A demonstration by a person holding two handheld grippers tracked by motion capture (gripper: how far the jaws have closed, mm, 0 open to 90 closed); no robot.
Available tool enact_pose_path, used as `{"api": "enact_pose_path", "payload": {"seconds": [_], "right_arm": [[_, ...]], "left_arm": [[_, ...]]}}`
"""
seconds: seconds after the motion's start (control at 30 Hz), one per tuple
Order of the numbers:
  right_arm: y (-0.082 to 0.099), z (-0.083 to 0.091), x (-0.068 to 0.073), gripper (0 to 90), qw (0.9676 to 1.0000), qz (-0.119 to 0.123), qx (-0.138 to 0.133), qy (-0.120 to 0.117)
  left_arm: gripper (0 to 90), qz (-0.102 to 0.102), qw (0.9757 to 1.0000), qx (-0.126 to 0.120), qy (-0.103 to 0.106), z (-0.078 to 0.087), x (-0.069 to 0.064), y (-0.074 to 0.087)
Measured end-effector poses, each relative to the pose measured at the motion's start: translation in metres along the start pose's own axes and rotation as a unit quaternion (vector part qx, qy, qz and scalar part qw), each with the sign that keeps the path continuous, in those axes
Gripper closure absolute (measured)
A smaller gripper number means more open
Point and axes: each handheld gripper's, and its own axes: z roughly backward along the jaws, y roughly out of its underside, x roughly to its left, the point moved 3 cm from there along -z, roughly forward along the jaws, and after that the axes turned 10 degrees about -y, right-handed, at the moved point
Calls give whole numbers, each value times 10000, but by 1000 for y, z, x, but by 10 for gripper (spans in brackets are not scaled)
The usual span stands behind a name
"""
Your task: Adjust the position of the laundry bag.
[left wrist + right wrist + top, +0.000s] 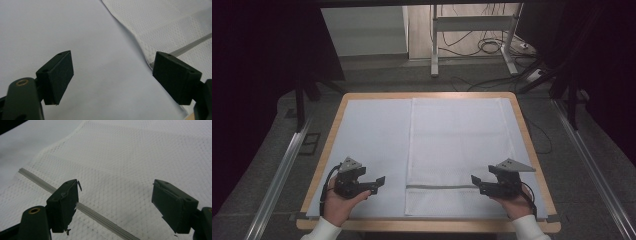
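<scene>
Currently, the white mesh towel lies flat on the table, right of centre, on a pale blue mat. The left gripper rests over bare mat just left of the towel, jaws apart. The right gripper sits over the towel's near right part by its grey stripe, jaws apart, holding nothing.
</scene>
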Motion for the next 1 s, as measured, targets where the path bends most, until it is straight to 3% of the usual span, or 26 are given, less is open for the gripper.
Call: {"api": "enact_pose_path", "payload": {"seconds": [0.57, 0.73, 1.0], "right_arm": [[2, -1, 1, 211, 10000, -22, 24, 7], [2, -1, -1, 210, 10000, -43, 29, 59], [2, 0, -1, 207, 10000, 13, 36, 77]], "left_arm": [[182, -25, 9999, 85, 100, -3, -18, -12], [180, -194, 9997, 63, 132, -10, -28, -21], [178, -214, 9995, 68, 222, -18, -41, -31]]}}
